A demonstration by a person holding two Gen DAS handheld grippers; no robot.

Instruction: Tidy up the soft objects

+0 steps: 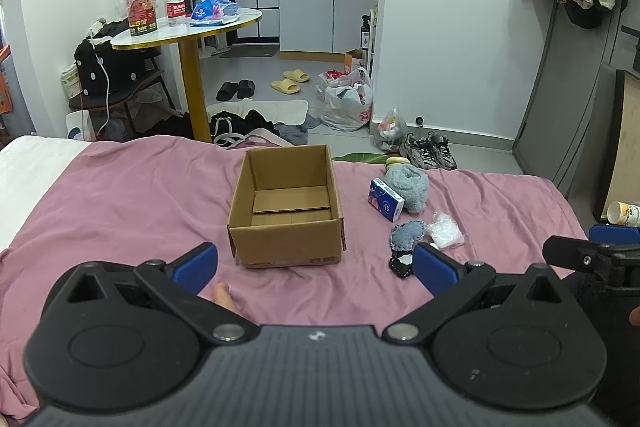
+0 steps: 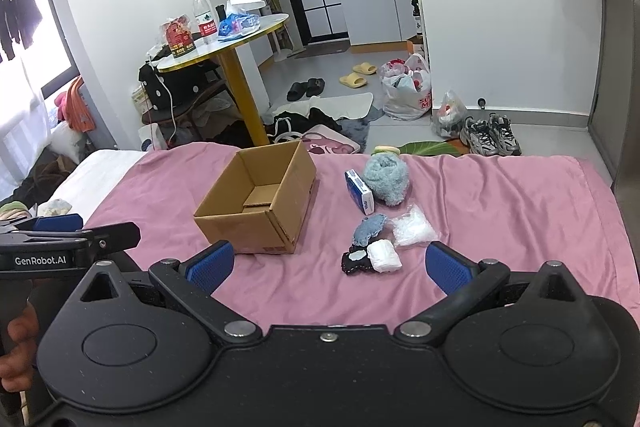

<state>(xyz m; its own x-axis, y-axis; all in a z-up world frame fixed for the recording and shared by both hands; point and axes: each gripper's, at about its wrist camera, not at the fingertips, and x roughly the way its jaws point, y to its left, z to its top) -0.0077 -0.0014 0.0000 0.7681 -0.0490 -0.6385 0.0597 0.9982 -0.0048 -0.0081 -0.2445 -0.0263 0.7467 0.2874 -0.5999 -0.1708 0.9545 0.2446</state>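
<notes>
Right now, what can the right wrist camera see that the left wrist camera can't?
Only the right wrist view shows the white rolled cloth whole, next to the black fuzzy piece, plus dark clothes hanging by the window. Only the left wrist view shows a bare toe on the pink bedsheet and a white jar far right. Both show the open brown cardboard box, the blue tissue pack, the fluffy blue-grey sock ball, and both grippers, left and right, open and empty.
</notes>
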